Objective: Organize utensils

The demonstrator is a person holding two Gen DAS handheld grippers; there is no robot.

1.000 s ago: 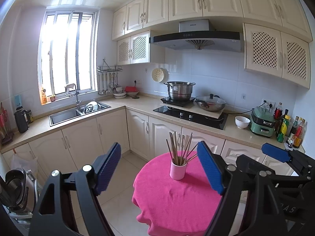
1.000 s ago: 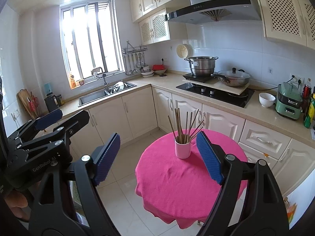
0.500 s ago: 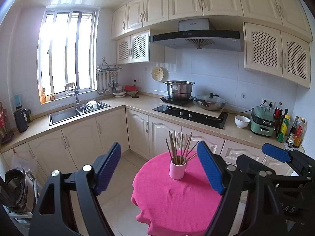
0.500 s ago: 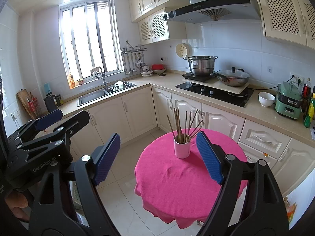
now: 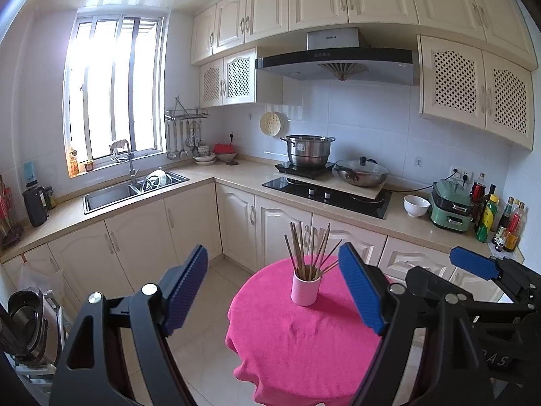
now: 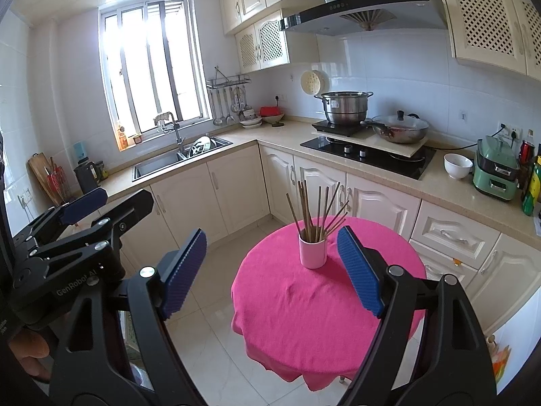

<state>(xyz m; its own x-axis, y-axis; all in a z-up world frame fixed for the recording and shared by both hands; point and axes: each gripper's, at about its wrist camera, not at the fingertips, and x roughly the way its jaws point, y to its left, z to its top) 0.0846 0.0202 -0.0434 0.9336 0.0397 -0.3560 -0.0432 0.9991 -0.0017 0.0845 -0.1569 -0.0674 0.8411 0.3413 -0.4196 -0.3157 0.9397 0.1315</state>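
We hold both grippers up in the air, short of a round table draped in a pink cloth, touching nothing.

Left to right, left wrist view: black kettle on the counter end; double steel sink under the window; steel stockpot on a portable induction plate; lidded wok just beside it; white bowl; green appliance; bottles at the far right.

Left gripper: blue pads spread wide apart, nothing between them. The pink cup shows in the gap, well beyond the fingertips. It stands upright on the cloth, toward the far side of the table, holding a loose fan of wooden chopsticks leaning in several directions.

Right gripper: pads likewise wide apart and empty. In its view the cup sits nearer the right pad in the frame, not touched by it. The left gripper's body appears at this view's left edge.
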